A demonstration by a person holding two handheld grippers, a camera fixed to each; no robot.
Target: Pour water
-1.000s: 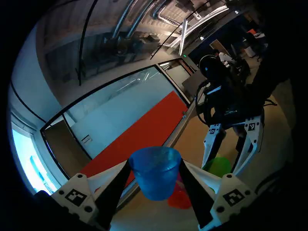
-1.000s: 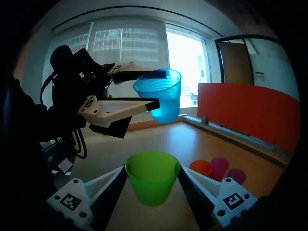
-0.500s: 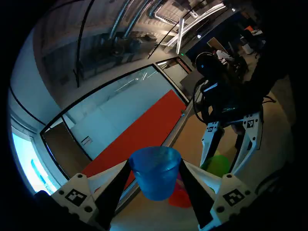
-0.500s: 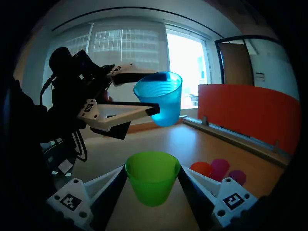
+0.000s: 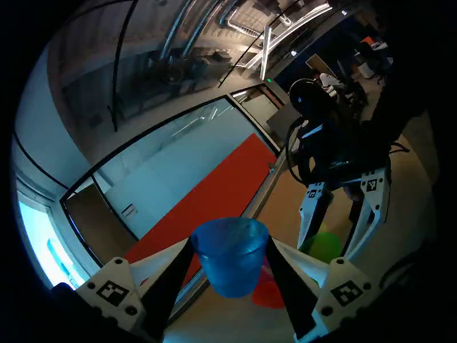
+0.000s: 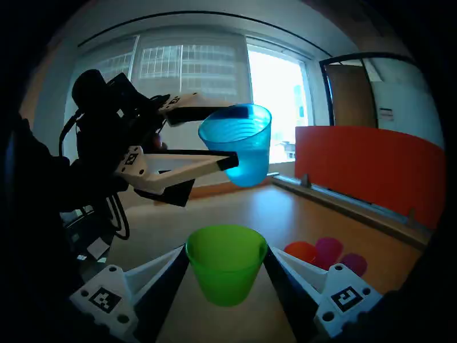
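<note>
Left gripper (image 5: 229, 247) clamps the blue cup (image 5: 229, 266) above the green cup (image 6: 227, 270) the right gripper (image 6: 227, 254) squeezes. Orange cup (image 6: 299, 250), pink cup (image 6: 327, 248), purple cup (image 6: 355, 263) sit close by.

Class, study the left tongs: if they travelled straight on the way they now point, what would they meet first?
Beyond the blue cup they grip, the left tongs point at the red panel, which they would probably meet first; depth is hard to judge.

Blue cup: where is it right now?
In the right gripper view, the blue cup is held high in the left claw, beyond the green cup that the right claw grips, against the window.
</note>
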